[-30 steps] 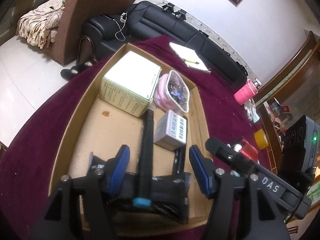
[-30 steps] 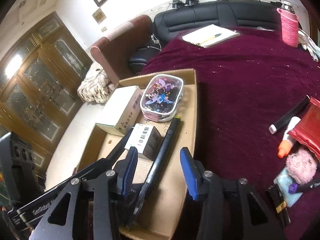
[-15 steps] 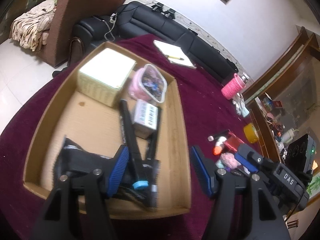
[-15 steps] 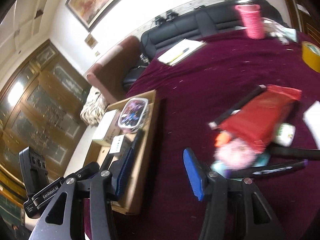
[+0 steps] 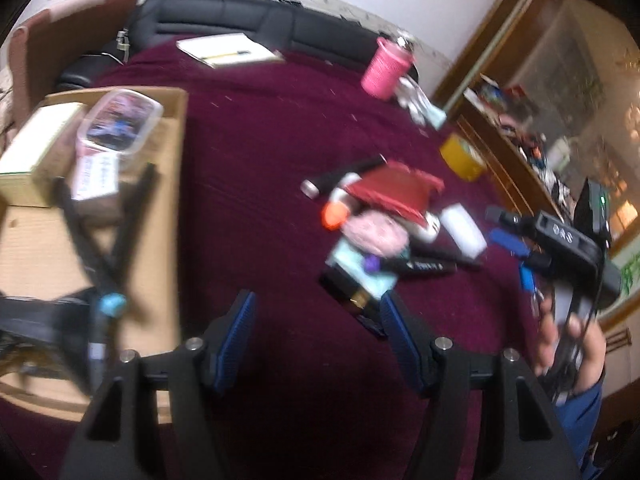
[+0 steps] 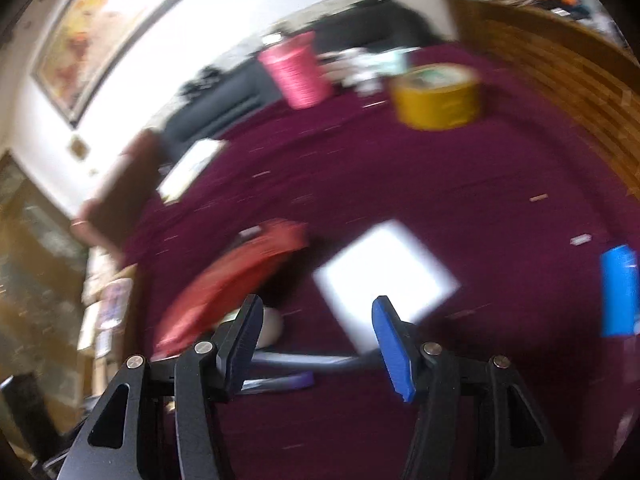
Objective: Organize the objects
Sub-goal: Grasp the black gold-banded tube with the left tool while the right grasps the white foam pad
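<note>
My left gripper (image 5: 316,336) gapes empty, right gripper (image 6: 316,340) opening, empty — red pouch (image 5: 394,190) looks soft, light (pinch mid-body).

Cardboard tray (image 5: 176,184): one
Boxes in tray (image 5: 36,152): two
Clear case (image 5: 120,122): one
Red pouch (image 5: 394,192): one
Tape roll (image 6: 436,94): one
Pink cup (image 5: 386,68): one
Notebook (image 5: 228,50): one
</note>
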`<state>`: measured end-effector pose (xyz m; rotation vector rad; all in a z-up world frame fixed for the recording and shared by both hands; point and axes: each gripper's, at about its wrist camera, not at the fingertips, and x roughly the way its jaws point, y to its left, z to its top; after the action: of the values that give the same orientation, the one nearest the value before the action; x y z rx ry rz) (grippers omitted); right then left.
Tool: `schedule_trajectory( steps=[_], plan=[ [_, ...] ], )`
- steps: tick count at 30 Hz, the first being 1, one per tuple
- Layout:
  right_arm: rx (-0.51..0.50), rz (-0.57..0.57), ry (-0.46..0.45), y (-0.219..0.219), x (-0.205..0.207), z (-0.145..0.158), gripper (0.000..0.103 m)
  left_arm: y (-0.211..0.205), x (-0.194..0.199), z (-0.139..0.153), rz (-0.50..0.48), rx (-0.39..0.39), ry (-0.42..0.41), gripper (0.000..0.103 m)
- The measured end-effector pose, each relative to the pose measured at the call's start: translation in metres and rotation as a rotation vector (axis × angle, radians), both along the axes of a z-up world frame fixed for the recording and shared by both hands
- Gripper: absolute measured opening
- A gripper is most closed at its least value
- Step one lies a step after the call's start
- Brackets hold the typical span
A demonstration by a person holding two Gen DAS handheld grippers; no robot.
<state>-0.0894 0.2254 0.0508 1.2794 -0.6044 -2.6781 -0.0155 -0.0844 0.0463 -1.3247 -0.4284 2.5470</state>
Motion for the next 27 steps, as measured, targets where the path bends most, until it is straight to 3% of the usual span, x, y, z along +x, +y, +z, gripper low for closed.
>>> schedule_trajectory(
  steps=[2,10,13,15,17,19,21,24,27],
  plan=[
    [0.079,-0.018,-0.036,0.009,-0.008,-0.004,0.077,0.014,-0.003,-0.007,-0.023,-0.010,-0.015,0.063],
    [0.341,0.090,-0.103,-0.021,-0.048,-0.035,0.085,0.036,-0.009,-0.022,-0.064,-0.012,-0.074,0.063],
    [0.371,0.142,-0.073,-0.028,-0.052,-0.048,0.093,0.034,-0.011,-0.024,-0.048,0.010,-0.098,0.063],
    [0.418,0.168,-0.036,-0.036,-0.047,-0.052,0.092,0.031,-0.013,-0.026,-0.029,0.039,-0.114,0.064],
    [0.416,0.160,-0.019,-0.033,-0.043,-0.049,0.078,0.028,-0.016,-0.029,-0.006,0.077,-0.138,0.064],
    [0.389,0.142,-0.016,-0.026,-0.041,-0.047,0.078,0.027,-0.018,-0.032,0.017,0.098,-0.156,0.064],
    [0.299,0.120,-0.026,-0.013,-0.038,-0.046,0.078,0.029,-0.021,-0.033,0.040,0.102,-0.167,0.064],
    [0.208,0.096,-0.020,-0.002,-0.036,-0.040,0.078,0.037,-0.024,-0.032,0.058,0.059,-0.157,0.067],
    [0.189,0.090,0.004,-0.002,-0.030,-0.032,0.079,0.046,-0.029,-0.031,0.081,-0.013,-0.146,0.063]
  ],
)
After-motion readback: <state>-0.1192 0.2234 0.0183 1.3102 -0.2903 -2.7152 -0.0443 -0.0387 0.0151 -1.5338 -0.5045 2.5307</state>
